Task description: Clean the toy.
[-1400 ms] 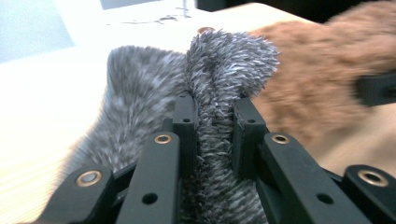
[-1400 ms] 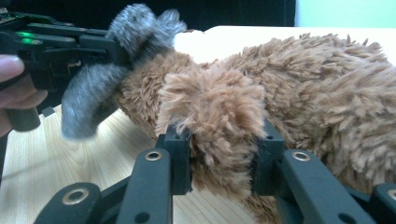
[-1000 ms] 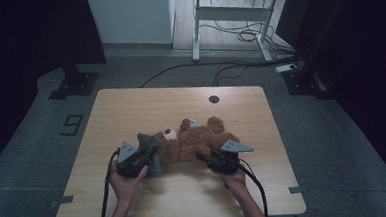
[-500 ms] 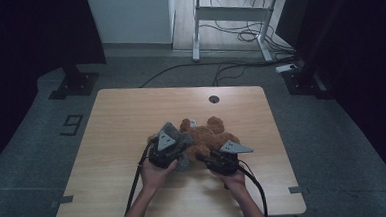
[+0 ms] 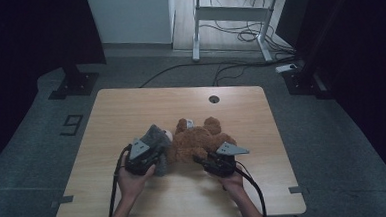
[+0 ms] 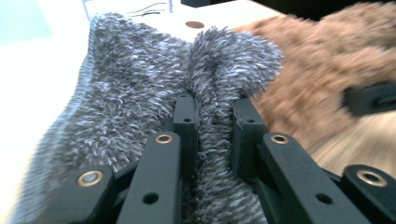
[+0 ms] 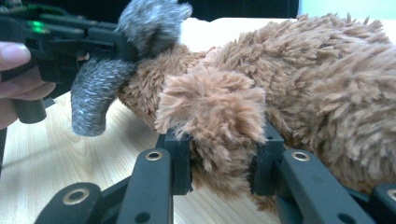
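Two tongs, two grips: dressing the plush bear on the desk.
Left tongs [image 6: 212,116] pinch a fold of the grey fuzzy garment [image 6: 140,79]; right tongs [image 7: 219,163] clamp a limb of the brown teddy bear [image 5: 200,140], which lies mid-desk [image 5: 131,106]. Keep the bear anchored while drawing the garment evenly across it, avoiding a bunched fold.

High view looks down on table [image 5: 131,106]; both gripper views sit close, sharing the bear [image 5: 197,141].

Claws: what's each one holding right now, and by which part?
Left claw pinches a fold of the grey furry cloth. Right claw grips the brown teddy bear by a limb, arm or leg unclear.
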A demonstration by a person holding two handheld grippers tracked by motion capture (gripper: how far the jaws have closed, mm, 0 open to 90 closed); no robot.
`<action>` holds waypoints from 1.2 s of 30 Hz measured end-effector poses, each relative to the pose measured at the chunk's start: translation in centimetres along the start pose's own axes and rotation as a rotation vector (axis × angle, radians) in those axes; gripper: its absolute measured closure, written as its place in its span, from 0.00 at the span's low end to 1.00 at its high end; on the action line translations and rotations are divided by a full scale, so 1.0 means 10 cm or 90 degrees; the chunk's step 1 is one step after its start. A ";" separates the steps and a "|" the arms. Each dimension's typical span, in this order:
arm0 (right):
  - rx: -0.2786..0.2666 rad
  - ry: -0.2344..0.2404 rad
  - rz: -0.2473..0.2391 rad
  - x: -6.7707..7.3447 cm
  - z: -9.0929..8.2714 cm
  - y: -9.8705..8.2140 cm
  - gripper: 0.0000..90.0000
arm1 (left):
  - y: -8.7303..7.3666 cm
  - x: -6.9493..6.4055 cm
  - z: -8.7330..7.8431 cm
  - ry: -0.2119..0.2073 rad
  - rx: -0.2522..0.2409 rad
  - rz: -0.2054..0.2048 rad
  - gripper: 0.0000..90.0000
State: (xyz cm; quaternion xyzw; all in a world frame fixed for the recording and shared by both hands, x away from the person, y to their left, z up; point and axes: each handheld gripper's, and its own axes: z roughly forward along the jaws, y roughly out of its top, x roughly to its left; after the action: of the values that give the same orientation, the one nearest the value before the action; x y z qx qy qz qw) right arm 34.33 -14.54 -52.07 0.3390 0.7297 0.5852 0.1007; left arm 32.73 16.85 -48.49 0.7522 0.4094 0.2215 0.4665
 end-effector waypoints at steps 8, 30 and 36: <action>-0.005 0.000 0.003 0.01 0.00 0.00 0.75 | -0.17 0.29 -0.15 0.040 0.004 -0.058 0.84; -0.005 0.004 0.012 0.00 0.01 0.00 0.74 | 0.23 -0.42 0.50 -0.059 0.032 0.014 0.84; -0.001 0.006 0.007 0.03 0.02 -0.01 0.74 | 0.16 -0.33 0.35 -0.055 0.029 0.022 0.84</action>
State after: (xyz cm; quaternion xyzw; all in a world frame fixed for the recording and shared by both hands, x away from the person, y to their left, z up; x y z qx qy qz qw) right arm 34.20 -14.19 -52.12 0.3403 0.7278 0.5879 0.0943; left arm 34.02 11.98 -48.52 0.7787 0.3806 0.1871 0.4624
